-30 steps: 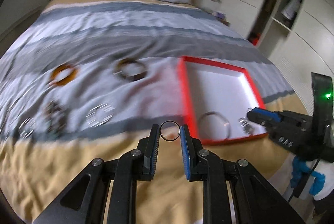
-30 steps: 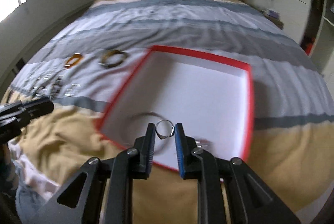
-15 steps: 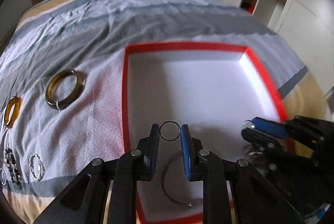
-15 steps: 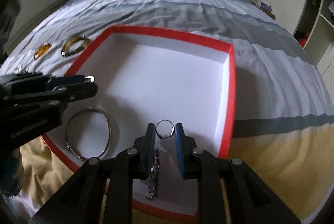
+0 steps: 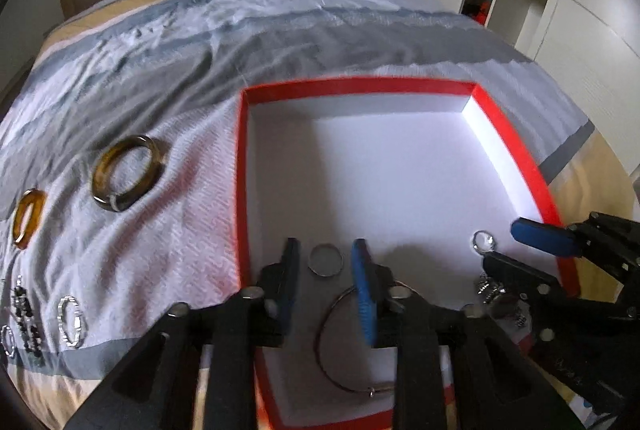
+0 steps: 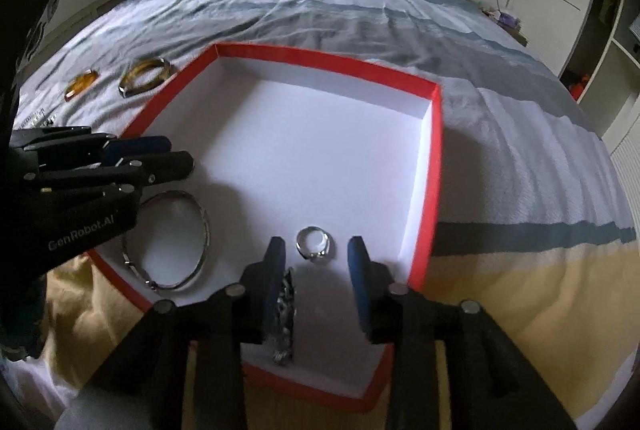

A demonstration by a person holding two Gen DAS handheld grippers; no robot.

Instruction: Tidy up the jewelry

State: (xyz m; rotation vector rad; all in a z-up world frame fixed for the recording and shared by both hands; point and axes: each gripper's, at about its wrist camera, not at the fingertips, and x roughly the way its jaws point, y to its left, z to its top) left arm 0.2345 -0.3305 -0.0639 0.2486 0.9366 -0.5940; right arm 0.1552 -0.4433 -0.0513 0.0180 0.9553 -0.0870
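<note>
Red-rimmed box (image 5: 516, 149), white inside, is being viewed from both wrists. Both rings are now being released: half a second ago each was pinched between closed jaws; now the left gripper (image 5: 326, 262) is standing with its jaws apart, the plain ring (image 5: 325, 260) lying loose on the box floor between its fingertips. The right gripper (image 6: 316, 250) is likewise spread, the silver ring (image 6: 314, 242) resting free between its fingers. A thin bangle (image 6: 168, 240) is lying left of the right gripper. Amber bangles (image 5: 127, 177) and beaded pieces (image 5: 26, 314) are still waiting on the bedspread (image 5: 160, 69), far left of the left gripper, for collection.
</note>
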